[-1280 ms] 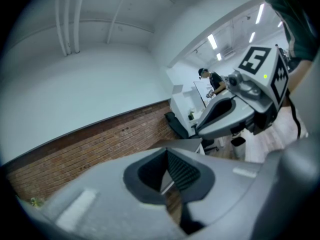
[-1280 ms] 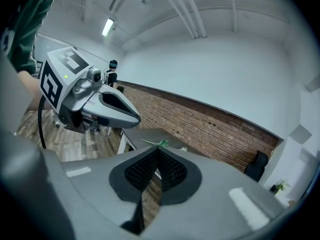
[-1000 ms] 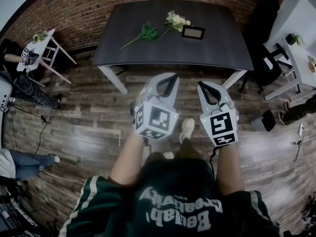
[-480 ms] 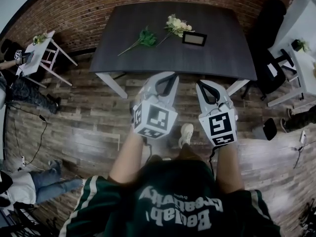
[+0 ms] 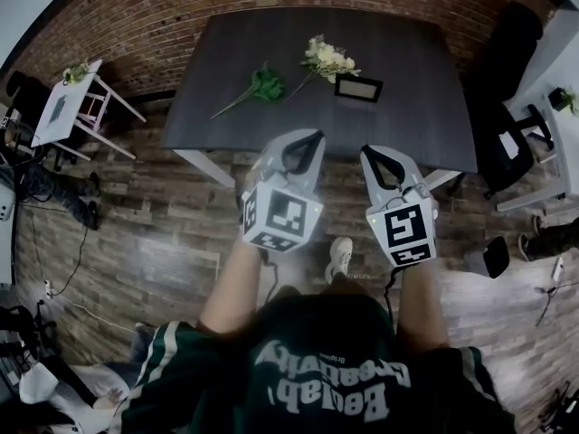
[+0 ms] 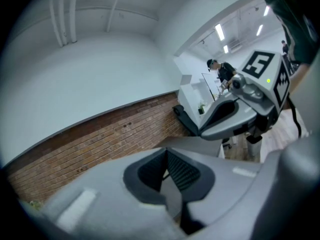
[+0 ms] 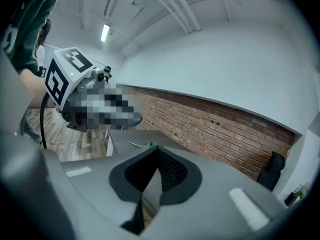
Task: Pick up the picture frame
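Two handheld tools, the left gripper (image 5: 306, 139) and the right gripper (image 5: 374, 154), hovered short of the dark table (image 5: 226, 98), each with its jaws pressed together on nothing. The picture frame (image 5: 358, 87) lay on the tabletop beyond them, just beside white flowers (image 5: 327, 59).

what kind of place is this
Probably an office-style workroom or studio set up for recording. It has a brick wall, a wood-plank floor with loose cables, a dark table holding a picture frame and flowers, and office chairs at the side.

Left claw (image 5: 310, 137), right claw (image 5: 370, 153) moved closer to table (image 5: 425, 107)
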Demonstrator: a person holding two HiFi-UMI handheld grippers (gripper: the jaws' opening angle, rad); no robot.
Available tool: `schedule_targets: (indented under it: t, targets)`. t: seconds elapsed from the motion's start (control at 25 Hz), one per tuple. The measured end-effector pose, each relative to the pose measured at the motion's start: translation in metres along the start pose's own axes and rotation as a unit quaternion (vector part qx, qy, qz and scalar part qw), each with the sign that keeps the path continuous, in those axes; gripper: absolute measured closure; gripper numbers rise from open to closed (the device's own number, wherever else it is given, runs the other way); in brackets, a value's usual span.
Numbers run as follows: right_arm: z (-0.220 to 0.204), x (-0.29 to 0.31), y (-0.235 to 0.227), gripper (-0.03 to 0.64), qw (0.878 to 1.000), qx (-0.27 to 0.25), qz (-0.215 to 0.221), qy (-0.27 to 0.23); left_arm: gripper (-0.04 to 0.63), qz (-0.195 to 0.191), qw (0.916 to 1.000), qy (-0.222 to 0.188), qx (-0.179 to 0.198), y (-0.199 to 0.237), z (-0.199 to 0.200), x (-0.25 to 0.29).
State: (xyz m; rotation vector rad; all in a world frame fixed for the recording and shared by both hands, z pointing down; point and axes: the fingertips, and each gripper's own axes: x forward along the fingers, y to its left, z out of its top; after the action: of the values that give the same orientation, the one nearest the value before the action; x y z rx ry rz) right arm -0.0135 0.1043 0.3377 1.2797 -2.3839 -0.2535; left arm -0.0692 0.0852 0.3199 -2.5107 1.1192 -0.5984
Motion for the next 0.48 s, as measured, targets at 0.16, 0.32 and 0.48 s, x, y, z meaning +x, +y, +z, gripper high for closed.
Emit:
schedule_targets:
  t: [0.16, 0.32, 0.48]
  targets:
    - [-0.004, 0.025, -0.031, 0.611, 1.0, 0.002, 0.01, -0.003, 0.594, 0.004, 0.9999, 0.011, -0.002, 0.014, 0.001, 0.036]
    - [-0.011, 0.047, -0.061, 0.611, 1.0, 0.0, 0.024, -0.005, 0.594, 0.008, 0.9998, 0.02, 0.0, 0.025, 0.003, 0.071]
    - [-0.019, 0.07, -0.092, 0.611, 0.999, -0.005, 0.032, -0.005, 0.594, 0.015, 0.9996, 0.025, -0.002, 0.035, 0.004, 0.106]
